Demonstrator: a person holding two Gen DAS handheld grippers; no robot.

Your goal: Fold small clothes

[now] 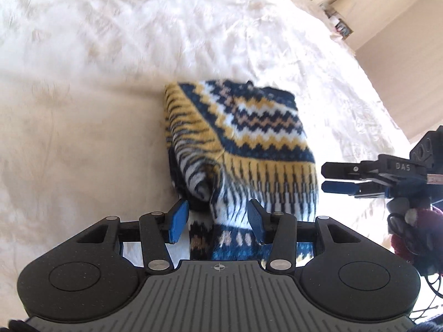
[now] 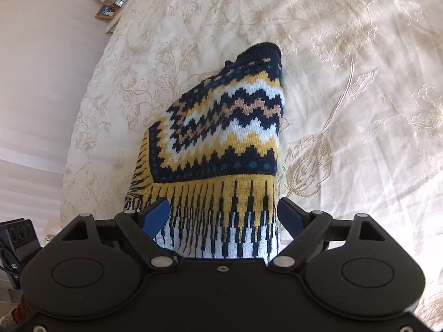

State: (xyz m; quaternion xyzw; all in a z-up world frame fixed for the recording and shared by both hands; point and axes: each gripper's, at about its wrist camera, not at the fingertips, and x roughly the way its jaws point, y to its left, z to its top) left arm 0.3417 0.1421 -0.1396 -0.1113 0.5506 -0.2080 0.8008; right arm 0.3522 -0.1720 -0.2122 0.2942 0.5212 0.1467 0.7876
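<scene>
A knitted garment (image 1: 249, 127) in navy, yellow, white and tan zigzags lies bunched and partly folded on a cream bedspread (image 1: 83, 110). Its striped hem end points toward both cameras. In the left wrist view my left gripper (image 1: 217, 215) is open, its blue pads either side of the garment's near end. My right gripper (image 1: 325, 178) comes in from the right, level with the hem. In the right wrist view the garment (image 2: 229, 127) runs away from me and the right gripper (image 2: 223, 213) is wide open, its fingers straddling the white-and-navy hem.
The bedspread (image 2: 346, 83) has a raised floral pattern and spreads wide around the garment. A pale wall and a shelf with small framed items (image 2: 110, 5) lie past the bed's edge. A hand in a dark red sleeve (image 1: 415, 235) holds the right gripper.
</scene>
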